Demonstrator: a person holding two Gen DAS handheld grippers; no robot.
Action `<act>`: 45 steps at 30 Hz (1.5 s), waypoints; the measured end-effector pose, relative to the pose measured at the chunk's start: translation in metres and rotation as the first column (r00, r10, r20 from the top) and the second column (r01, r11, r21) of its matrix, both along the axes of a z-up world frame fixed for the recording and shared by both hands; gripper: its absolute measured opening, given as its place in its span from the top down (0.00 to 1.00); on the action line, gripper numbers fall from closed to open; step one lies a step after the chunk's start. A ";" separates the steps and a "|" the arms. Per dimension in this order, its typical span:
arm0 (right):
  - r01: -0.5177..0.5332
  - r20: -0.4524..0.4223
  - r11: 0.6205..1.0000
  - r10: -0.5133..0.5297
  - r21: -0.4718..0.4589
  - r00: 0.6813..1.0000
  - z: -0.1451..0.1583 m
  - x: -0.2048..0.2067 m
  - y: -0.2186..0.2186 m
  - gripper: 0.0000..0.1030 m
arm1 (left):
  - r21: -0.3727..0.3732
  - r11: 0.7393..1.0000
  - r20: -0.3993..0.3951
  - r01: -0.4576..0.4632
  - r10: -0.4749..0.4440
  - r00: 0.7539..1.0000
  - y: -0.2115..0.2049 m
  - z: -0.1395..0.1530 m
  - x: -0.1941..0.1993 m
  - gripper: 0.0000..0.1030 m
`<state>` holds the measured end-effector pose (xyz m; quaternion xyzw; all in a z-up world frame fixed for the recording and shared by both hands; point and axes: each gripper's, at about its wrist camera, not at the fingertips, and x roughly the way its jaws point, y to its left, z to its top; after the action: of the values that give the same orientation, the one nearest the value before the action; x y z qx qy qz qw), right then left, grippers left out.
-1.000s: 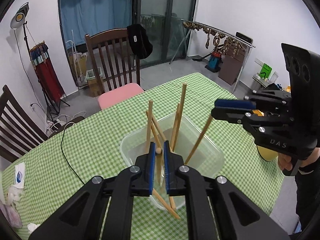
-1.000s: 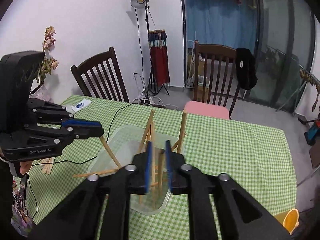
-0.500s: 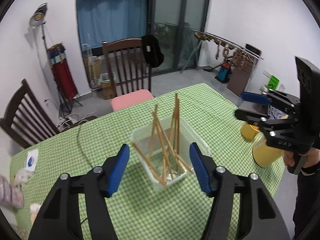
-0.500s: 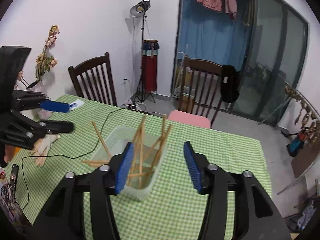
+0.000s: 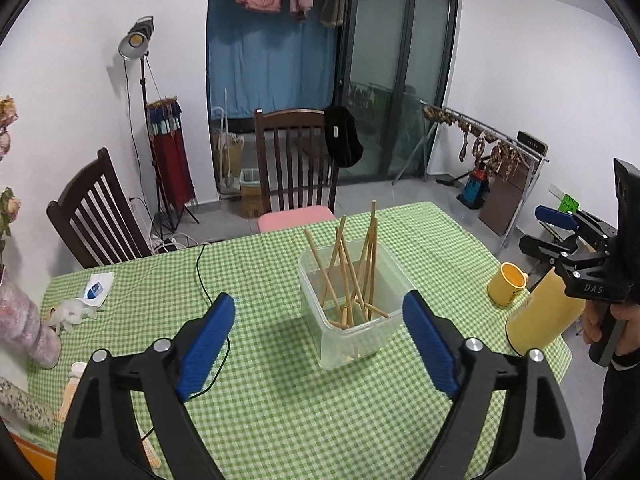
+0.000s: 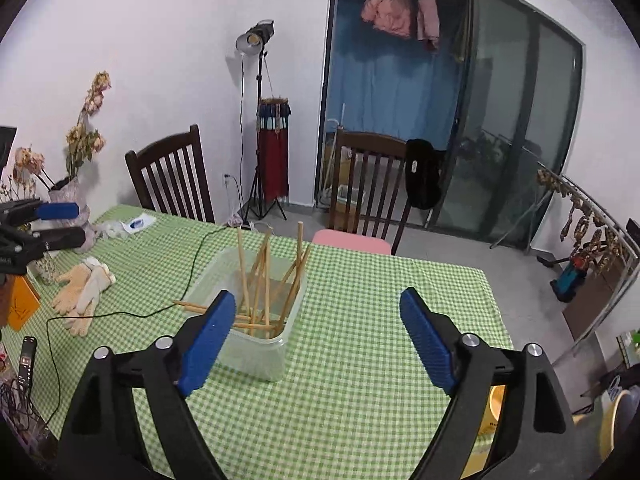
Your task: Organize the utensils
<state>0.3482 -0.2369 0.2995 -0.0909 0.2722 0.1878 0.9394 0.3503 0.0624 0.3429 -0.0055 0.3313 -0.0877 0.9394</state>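
Observation:
A clear plastic tub [image 5: 384, 326] stands on the green checked tablecloth [image 5: 280, 400] and holds several wooden chopsticks [image 5: 348, 276] leaning at angles. It also shows in the right wrist view [image 6: 260, 354], with its chopsticks [image 6: 264, 276]. My left gripper [image 5: 318, 344] is open and empty, raised above the table in front of the tub. My right gripper [image 6: 316, 340] is open and empty, raised to the right of the tub. The right gripper also shows at the right edge of the left wrist view [image 5: 548, 230], and the left gripper at the left edge of the right wrist view [image 6: 60, 224].
A yellow mug [image 5: 506, 282] and a yellow jug [image 5: 540, 320] stand at the table's right end. A black cable [image 5: 204, 280], gloves [image 6: 86, 286], a phone [image 6: 26, 360] and a wrapped vase [image 5: 24, 320] are at the left. Two wooden chairs [image 5: 296, 160] stand behind the table.
Both grippers have opened wide and pulled back and up from the tub. The chopsticks now stand free in the tub.

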 end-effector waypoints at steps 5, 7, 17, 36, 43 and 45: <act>-0.016 0.047 1.000 0.015 0.020 0.999 -0.004 -0.028 -0.001 0.17 | -0.007 1.000 0.046 0.008 -0.007 0.999 -0.004 -0.004 -0.029 0.16; -0.008 0.059 1.000 0.007 0.011 0.998 -0.008 -0.037 0.000 0.17 | -0.004 1.000 0.086 0.000 0.000 0.996 -0.007 -0.009 -0.044 0.14; 0.010 0.143 0.995 -0.023 0.095 0.989 -0.031 -0.093 -0.010 0.17 | -0.006 0.999 0.264 -0.050 0.050 0.963 -0.029 -0.038 -0.118 0.08; -0.001 0.336 0.994 -0.035 0.106 0.941 -0.115 -0.205 0.013 0.13 | -0.091 0.984 0.446 -0.152 0.177 0.877 -0.048 -0.142 -0.243 0.07; 0.021 0.333 0.994 -0.056 0.107 0.941 -0.166 -0.243 0.016 0.13 | -0.101 0.980 0.440 -0.171 0.198 0.876 -0.054 -0.199 -0.280 0.07; 0.031 0.296 0.988 -0.075 0.150 0.952 -0.184 -0.252 0.014 0.13 | -0.080 0.979 0.481 -0.186 0.202 0.853 -0.058 -0.219 -0.297 0.07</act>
<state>0.0965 -0.2233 0.1155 -0.0432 0.1144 0.1655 0.9786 0.0537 0.0042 0.1241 -0.0309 0.0810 0.0038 0.9962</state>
